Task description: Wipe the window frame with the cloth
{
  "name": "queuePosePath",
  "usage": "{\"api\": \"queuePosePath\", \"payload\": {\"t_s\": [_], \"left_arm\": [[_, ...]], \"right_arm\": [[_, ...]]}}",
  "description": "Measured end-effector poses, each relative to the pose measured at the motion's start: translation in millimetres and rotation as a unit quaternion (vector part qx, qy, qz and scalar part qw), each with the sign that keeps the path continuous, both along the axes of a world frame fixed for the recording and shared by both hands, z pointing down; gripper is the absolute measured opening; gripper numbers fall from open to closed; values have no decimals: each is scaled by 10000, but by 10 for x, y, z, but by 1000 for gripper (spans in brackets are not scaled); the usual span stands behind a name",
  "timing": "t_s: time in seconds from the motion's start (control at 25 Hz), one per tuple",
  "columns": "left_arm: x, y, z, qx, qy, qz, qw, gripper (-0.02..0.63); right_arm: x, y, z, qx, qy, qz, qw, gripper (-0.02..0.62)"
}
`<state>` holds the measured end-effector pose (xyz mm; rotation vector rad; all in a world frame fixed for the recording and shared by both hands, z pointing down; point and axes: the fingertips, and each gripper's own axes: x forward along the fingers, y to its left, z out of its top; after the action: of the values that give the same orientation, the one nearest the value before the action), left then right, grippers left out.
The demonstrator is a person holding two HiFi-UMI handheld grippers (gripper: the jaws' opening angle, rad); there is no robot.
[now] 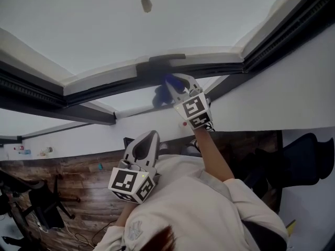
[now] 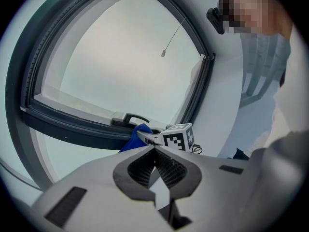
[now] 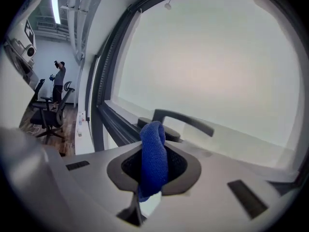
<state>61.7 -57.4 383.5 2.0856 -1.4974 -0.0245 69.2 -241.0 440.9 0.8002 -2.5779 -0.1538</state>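
At window frame (image 1: 220, 68), right gripper (image 1: 170, 86) raised, jaws clamping cloth (image 3: 153, 158), left gripper (image 1: 149, 138) low, jaws together

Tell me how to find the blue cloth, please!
Find the big window's dark window frame and the window handle on its bar. The right gripper is raised there, with the blue cloth pinched between its jaws. It is the only bright blue, soft thing among grey and black parts.
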Motion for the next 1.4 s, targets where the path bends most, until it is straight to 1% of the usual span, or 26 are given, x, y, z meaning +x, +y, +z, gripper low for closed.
{"api": "queuePosePath", "payload": {"t_s": [0.12,0.24,0.36,0.48,0.96,1.4], "left_arm": [[-120,78,26,-39,2,6,10000,5],[-218,133,46,-65,-2,-2,10000,5],[-304,178,55,-84,-9,-49,10000,5],[-351,194,62,-90,-9,-69,9999,5],[-374,156,48,-25,-10,-83,10000,5],[-354,104,39,-16,-20,-89,10000,5]], "right_arm": [[-131,69,129,-157,73,40,9998,49],[-149,96,218,-259,6,181,9995,49],[-141,101,252,-176,-53,236,9996,49],[-133,80,262,-72,22,274,9996,49],[-91,37,270,10,114,190,9998,49],[25,-16,265,5,111,273,9996,49]]}}
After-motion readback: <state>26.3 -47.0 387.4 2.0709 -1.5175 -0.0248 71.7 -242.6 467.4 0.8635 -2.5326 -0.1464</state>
